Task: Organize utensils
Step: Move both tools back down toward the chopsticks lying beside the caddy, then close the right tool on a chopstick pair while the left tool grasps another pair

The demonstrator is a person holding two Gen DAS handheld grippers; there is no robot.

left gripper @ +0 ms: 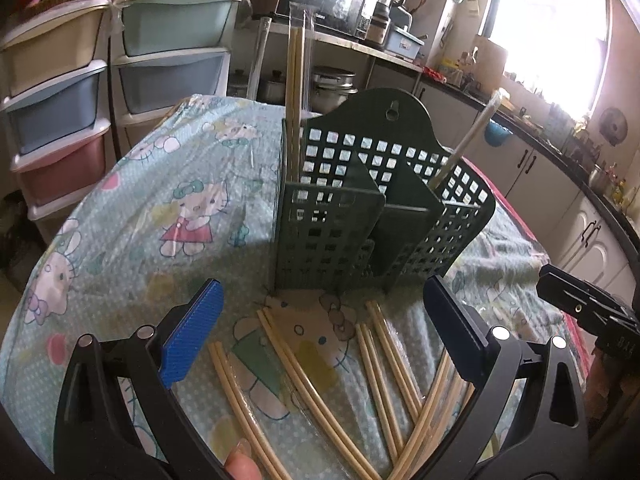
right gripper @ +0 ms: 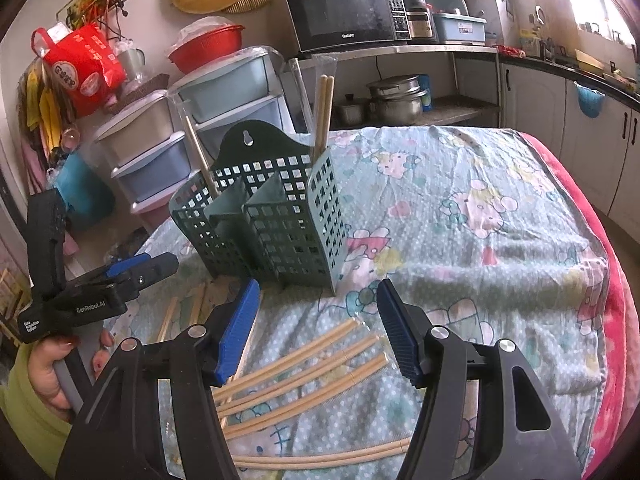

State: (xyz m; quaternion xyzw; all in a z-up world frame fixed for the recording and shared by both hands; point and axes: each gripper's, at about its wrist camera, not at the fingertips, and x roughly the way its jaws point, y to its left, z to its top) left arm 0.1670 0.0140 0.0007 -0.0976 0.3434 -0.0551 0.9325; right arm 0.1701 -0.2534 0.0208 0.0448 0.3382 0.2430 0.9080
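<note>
A green perforated utensil holder [right gripper: 264,216] is seen upright on a table covered with a cartoon-cat printed cloth [right gripper: 480,240], and two wrapped pairs of chopsticks are already placed in it: one pair [right gripper: 323,116] stands in an end compartment, another pair [right gripper: 198,152] leans out of the compartment at the opposite end. Several more wrapped pairs of loose chopsticks [right gripper: 304,364] are lying flat on the cloth in front of the holder, just under both tools. The step in hand is judged to be the approach for the next pick. The right gripper [right gripper: 318,328] is held above these chopsticks with its blue pads spread apart, and nothing is between them. The left gripper [left gripper: 320,344] is also spread wide and empty, and chopsticks are visible on the cloth below it. For the next move, one pair should be chosen, the pads lowered on both sides of it and then closed; the thin sticks lie flat and near each other, so a neighbour could be caught as well. After that, the pair must be turned upright and guided into a compartment. As for writing, "Galanz" can be read on the microwave [right gripper: 344,12], and "GenRobot.AI" on the body of the left gripper as seen from the right wrist. The red bag [right gripper: 86,64] carries print which is too small to be read.
</note>
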